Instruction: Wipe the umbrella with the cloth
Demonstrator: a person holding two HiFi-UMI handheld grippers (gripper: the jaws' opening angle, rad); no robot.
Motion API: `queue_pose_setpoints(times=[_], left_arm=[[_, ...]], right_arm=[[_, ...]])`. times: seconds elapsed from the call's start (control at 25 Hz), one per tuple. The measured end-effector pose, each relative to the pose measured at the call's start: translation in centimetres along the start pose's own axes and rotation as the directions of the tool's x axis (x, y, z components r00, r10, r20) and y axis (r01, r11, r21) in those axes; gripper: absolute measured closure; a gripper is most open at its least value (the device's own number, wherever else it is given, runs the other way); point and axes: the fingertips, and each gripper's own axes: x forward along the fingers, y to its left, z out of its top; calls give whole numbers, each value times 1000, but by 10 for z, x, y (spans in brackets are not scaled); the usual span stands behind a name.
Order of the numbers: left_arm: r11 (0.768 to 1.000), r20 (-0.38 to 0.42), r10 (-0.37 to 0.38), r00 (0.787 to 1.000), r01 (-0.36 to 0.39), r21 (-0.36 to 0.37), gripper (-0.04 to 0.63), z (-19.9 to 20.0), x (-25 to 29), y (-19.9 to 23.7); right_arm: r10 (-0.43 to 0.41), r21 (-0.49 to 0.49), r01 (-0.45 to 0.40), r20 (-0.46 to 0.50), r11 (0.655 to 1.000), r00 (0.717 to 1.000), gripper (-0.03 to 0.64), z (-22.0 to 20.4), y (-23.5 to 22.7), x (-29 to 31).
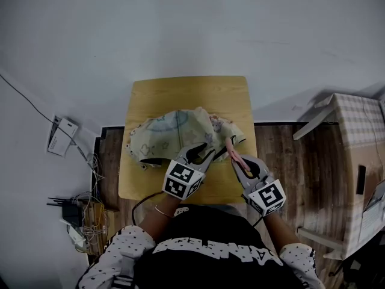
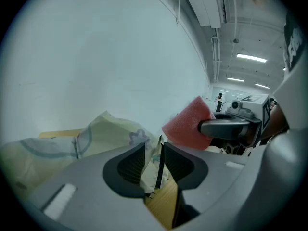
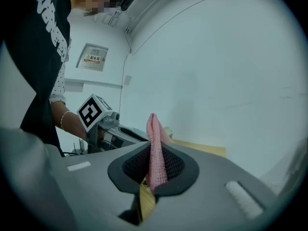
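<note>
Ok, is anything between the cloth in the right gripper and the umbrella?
Nothing visible. The cloth, clamped in the right gripper, is close to the umbrella at its near edge on the table. The left gripper is beside it, jaws open around a fold of umbrella, not in the cloth's way.

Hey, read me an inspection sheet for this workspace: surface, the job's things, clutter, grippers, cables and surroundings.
Surface: small wooden table, carrying the umbrella.
Job's things: pale patterned umbrella, collapsed, lying on the table; pink cloth in the right gripper.
Clutter: nothing seen on the table.
Grippers: left gripper open, jaws apart at the umbrella's fabric; right gripper shut on the cloth.
Cables: tangle of cables on the floor left of the table.
Surroundings: cardboard box at right; white wall behind.
</note>
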Motion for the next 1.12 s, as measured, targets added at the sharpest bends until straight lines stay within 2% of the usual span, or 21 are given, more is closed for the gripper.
queue_pose_setpoints(times=[0.24,0.4,0.6,0.76,0.84,0.92,1.0,1.12], left_arm=[[997,73,71,995,-68,-42,468,16,-42,7],[983,112,171,979,-163,-79,465,24,-84,30],[941,110,337,935,-331,-68,452,18,-135,73],[894,88,443,892,-433,-115,440,4,-173,110],[875,50,476,878,-468,-122,396,-8,-184,129],[873,0,472,882,-468,-136,358,-22,-186,145],[883,-40,437,898,-437,-171,337,-33,-184,156],[902,-57,366,929,-369,-223,331,-42,-177,163]], right_arm=[[-13,-25,16,96,1000,995,581,32,-11,10],[19,-29,-14,180,999,984,581,61,-8,31],[48,-66,-31,272,997,961,581,92,7,57],[90,-69,-72,306,995,948,583,108,28,79],[115,-78,-95,313,992,943,583,115,42,90],[133,-82,-114,294,990,946,583,116,54,103],[145,-74,-129,266,989,953,583,113,64,113],[143,-87,-127,226,988,963,583,106,78,126]])
